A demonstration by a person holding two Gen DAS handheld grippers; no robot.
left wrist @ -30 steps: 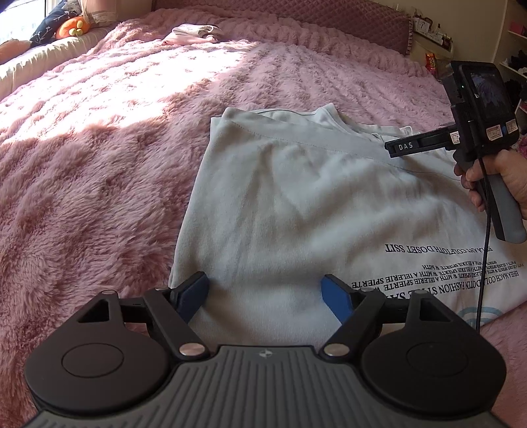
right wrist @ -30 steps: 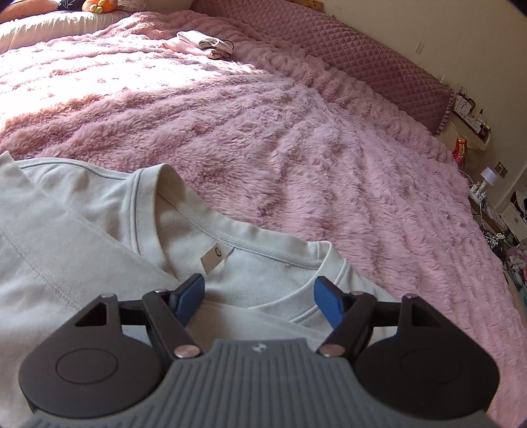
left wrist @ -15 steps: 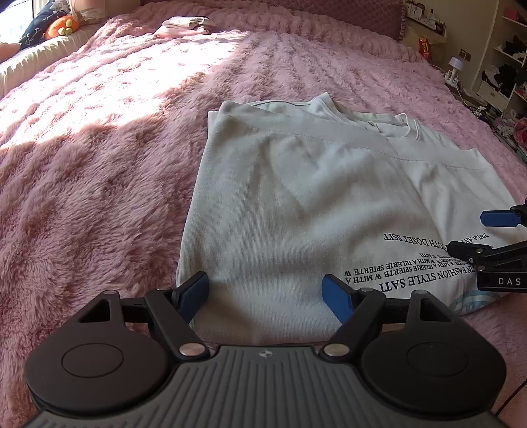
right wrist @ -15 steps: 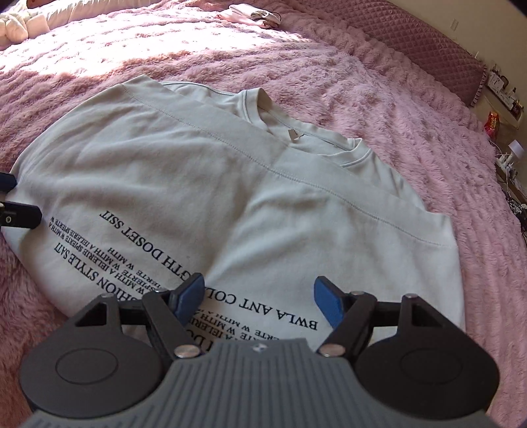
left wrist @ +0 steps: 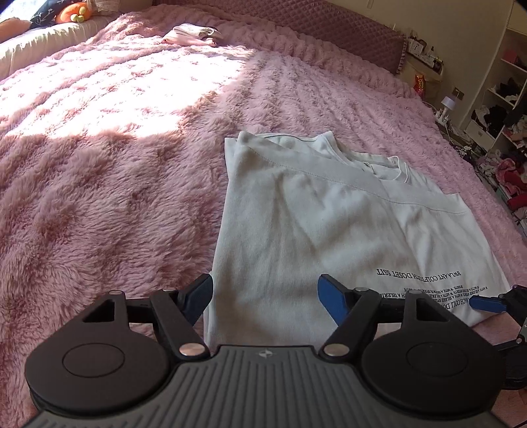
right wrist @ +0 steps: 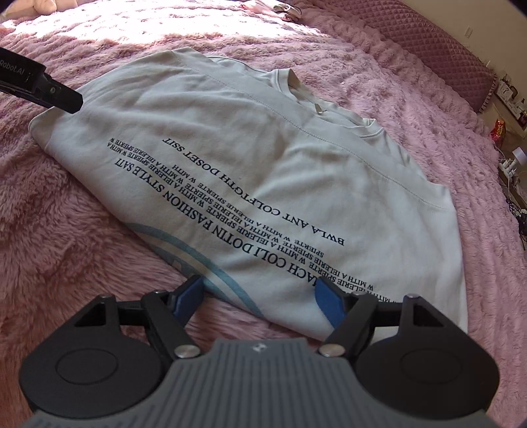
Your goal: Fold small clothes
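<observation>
Right gripper [right wrist: 257,296] has swung to the shirt [right wrist: 263,148] hem, empty like the closing left gripper [left wrist: 265,293]

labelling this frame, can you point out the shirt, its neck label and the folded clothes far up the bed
shirt [right wrist: 263,158], right wrist view, plain chest fabric
neck label [right wrist: 318,109], right wrist view, the tag's middle
folded clothes [left wrist: 192,34], left wrist view, top of the pile

a wide bed [left wrist: 131,184] is carrying everything, covered by a shaggy pink blanket [right wrist: 82,230] with sunlight falling across its far half. a pale grey t-shirt [left wrist: 313,230], partly folded with black lettering showing, is lying flat on the blanket near the front. a small folded pile of light clothes [left wrist: 192,34] is sitting well apart near the quilted headboard [left wrist: 329,24].
</observation>
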